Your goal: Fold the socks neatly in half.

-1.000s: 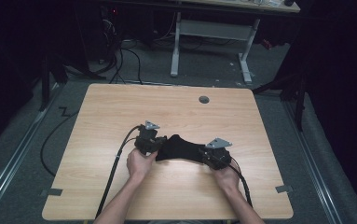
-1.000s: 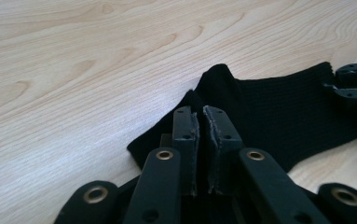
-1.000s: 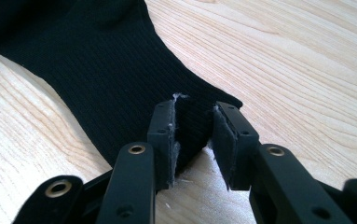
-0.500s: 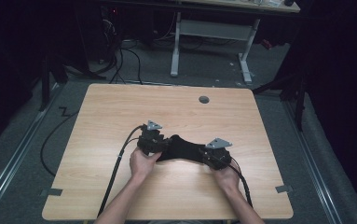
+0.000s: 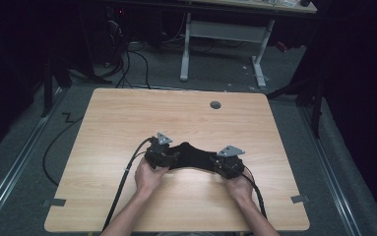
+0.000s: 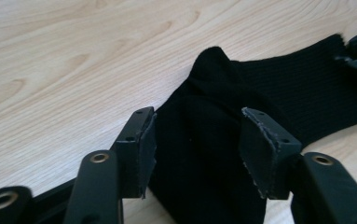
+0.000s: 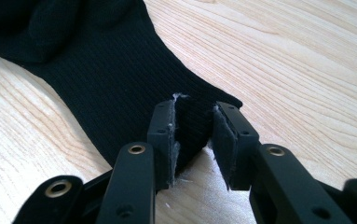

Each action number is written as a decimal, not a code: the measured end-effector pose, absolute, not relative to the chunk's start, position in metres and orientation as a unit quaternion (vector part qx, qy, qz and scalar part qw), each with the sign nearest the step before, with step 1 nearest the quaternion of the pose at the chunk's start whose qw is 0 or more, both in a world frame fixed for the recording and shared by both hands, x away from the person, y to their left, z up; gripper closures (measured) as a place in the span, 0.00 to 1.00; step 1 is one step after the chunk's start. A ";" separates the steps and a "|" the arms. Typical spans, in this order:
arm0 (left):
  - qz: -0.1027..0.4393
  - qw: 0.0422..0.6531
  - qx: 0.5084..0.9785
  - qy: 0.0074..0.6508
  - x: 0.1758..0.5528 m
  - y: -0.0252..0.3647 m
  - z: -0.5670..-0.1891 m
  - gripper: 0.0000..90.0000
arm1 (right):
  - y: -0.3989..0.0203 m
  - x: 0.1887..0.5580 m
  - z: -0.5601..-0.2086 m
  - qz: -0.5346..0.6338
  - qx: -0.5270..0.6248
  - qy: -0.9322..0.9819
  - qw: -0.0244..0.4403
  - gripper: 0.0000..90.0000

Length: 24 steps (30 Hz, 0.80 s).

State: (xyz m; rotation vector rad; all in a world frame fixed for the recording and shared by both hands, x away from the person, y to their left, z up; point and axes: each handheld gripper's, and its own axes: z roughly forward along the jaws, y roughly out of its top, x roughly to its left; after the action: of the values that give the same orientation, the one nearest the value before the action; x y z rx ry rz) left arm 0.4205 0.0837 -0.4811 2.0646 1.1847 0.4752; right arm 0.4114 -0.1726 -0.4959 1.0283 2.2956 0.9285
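the black sock lies across the lower middle of the table. the left gripper has just been opening, sock loose between its pads; the right gripper pinches the sock's other end.

My wooden desk stands on grey carpet in a dark room; a white-legged table and tangled cables lie beyond.
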 end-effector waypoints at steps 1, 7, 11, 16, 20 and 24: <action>0.192 0.334 0.803 0.455 0.422 0.079 -0.485 0.49 | -0.173 0.411 -0.496 0.337 0.372 0.834 0.229 0.77; 0.201 0.332 0.801 0.456 0.419 0.080 -0.484 0.47 | -0.173 0.411 -0.496 0.336 0.371 0.835 0.230 0.77; 0.204 0.354 0.786 0.464 0.411 0.097 -0.473 0.47 | -0.173 0.411 -0.496 0.336 0.371 0.835 0.230 0.77; 0.192 0.359 0.772 0.489 0.409 0.116 -0.471 0.47 | -0.173 0.412 -0.496 0.337 0.371 0.835 0.229 0.77; 0.168 0.348 0.774 0.502 0.413 0.119 -0.480 0.50 | -0.173 0.412 -0.496 0.336 0.371 0.835 0.229 0.77; 0.150 0.346 0.776 0.505 0.417 0.115 -0.488 0.51 | -0.173 0.412 -0.496 0.337 0.372 0.835 0.227 0.77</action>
State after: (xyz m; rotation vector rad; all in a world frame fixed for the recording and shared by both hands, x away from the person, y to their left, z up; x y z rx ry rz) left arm 0.4169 0.1154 -0.4885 2.0138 1.3111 0.3883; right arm 0.4118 -0.1729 -0.4956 1.0241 2.3002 0.9274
